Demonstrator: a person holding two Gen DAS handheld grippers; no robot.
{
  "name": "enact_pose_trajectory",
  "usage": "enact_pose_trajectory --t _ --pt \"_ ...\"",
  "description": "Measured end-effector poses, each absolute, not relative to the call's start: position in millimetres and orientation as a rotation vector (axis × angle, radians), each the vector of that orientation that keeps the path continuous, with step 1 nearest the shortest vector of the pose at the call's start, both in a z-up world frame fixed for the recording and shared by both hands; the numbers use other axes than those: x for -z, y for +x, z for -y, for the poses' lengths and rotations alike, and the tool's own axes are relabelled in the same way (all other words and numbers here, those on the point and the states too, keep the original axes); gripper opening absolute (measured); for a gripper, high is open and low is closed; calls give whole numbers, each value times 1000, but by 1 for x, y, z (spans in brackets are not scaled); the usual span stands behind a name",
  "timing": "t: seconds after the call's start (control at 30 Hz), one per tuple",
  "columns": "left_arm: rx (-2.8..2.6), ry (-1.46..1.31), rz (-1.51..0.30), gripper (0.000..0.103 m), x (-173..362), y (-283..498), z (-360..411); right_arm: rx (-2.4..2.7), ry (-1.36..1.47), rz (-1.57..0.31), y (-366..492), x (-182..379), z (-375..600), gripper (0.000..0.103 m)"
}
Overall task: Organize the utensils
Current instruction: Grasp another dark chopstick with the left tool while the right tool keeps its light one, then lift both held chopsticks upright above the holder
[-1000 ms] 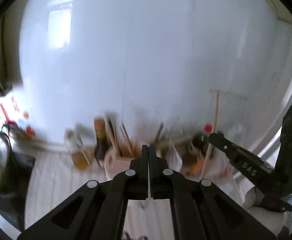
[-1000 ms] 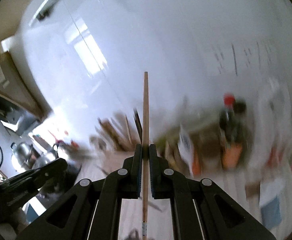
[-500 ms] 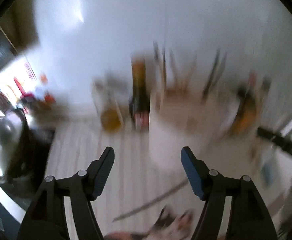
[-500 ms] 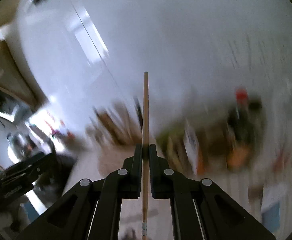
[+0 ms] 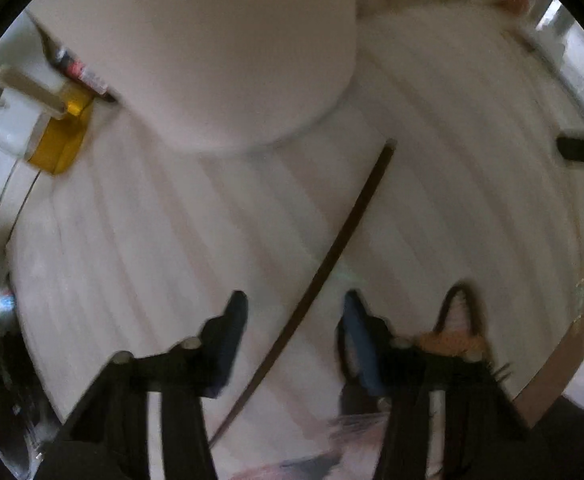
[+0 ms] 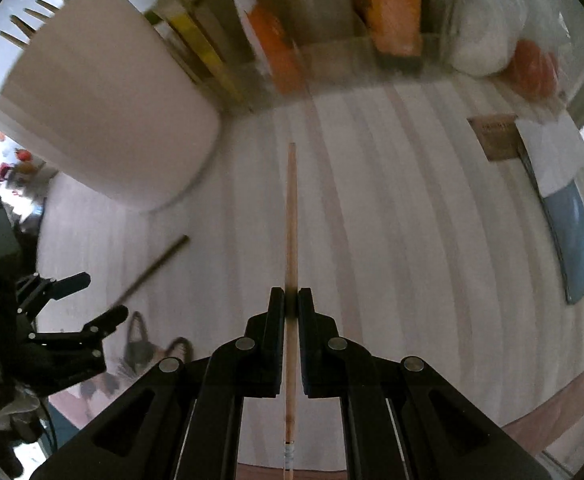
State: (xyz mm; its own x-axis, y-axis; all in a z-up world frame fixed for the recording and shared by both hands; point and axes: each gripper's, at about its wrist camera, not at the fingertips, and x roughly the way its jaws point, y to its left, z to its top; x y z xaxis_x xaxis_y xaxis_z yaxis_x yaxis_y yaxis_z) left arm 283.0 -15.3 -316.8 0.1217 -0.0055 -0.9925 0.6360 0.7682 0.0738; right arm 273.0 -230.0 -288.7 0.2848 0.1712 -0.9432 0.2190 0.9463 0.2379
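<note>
Wooden stick: the right gripper [image 6: 291,300] holds a pale chopstick [image 6: 291,216] tight, tip toward the striped table [image 6: 412,220].
Dark stick: a brown chopstick [image 5: 332,256] lies flat on the table, near the white pot [image 5: 220,52].
Left gripper [image 5: 292,312]: both have dropped low; its jaws have just been closing, gap narrow, dark stick between them, not pinched yet.
Meaning: I think it grabs this one next.

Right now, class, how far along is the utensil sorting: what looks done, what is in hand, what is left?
Done: sticks already stand in the white holder. In hand: the right gripper clamps a light wooden chopstick. Left: a dark chopstick lies on the table between the left gripper fingers, which have just been closing, not gripping.
</note>
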Motion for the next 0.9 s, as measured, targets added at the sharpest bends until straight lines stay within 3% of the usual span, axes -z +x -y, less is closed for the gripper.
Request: enact_pose_trajectory --t 0.03,0.17,0.47,0.9 --pt "533 525 -1406 9 317 286 15 41 353 -1294 273 292 230 6" --pt "421 399 -1439 8 317 287 0 68 358 -1308 270 300 227 7" --pt "89 -264 -1588 4 321 247 -69 61 355 -1354 262 302 215 7" --pt "161 51 -1534 9 317 275 -1 -7 146 -1585 293 339 186 8"
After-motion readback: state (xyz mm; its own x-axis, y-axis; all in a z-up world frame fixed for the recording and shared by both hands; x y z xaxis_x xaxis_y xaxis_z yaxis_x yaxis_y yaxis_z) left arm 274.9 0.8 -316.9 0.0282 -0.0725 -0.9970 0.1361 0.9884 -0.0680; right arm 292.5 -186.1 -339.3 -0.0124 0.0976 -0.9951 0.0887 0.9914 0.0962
